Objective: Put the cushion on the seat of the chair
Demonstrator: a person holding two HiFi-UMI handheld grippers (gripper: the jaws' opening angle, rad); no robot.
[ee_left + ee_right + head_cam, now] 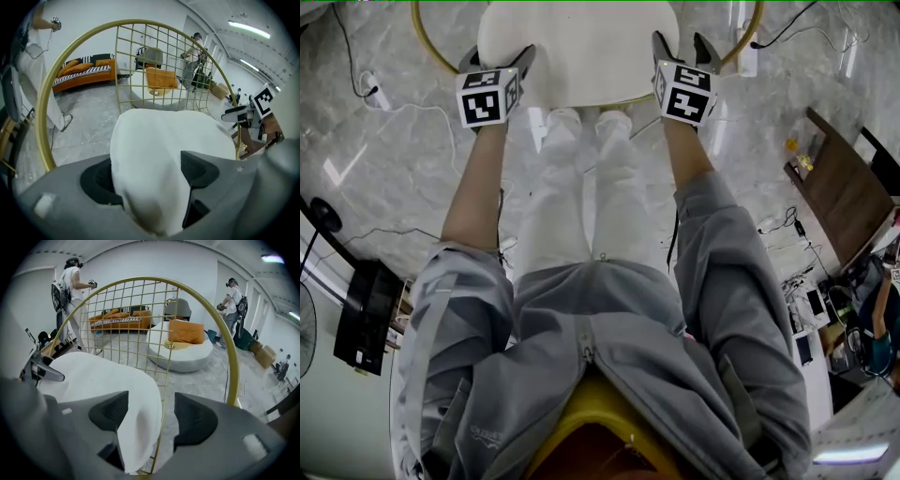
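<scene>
**Head view.** Your left gripper (499, 58) sits at the left edge of the cushion (581, 47) and your right gripper (682, 47) at its right edge. The cushion is white, rounded and smooth, and lies inside the gold hoop of the chair (427, 42). Open marble floor (394, 169) lies on both sides of the chair. A brown table (844, 187) stands well apart to your right.

**Left gripper view.** The jaws stand wide apart. A bulging corner of the cushion fills the gap between them, and the rest of the cushion spreads forward across the seat. The gold wire-grid back (140, 56) rises just behind the cushion's far edge. The hoop curves round on the left, with bare floor beyond it.

**Right gripper view.** The jaws stand apart and clamp nothing. The folded right edge of the cushion lies against the left pad. A thin gold wire of the chair runs up through the gap, and bare floor shows between that wire and the right pad. Beyond the grid are a round white seat (185, 357) and an orange sofa (122, 317).
</scene>
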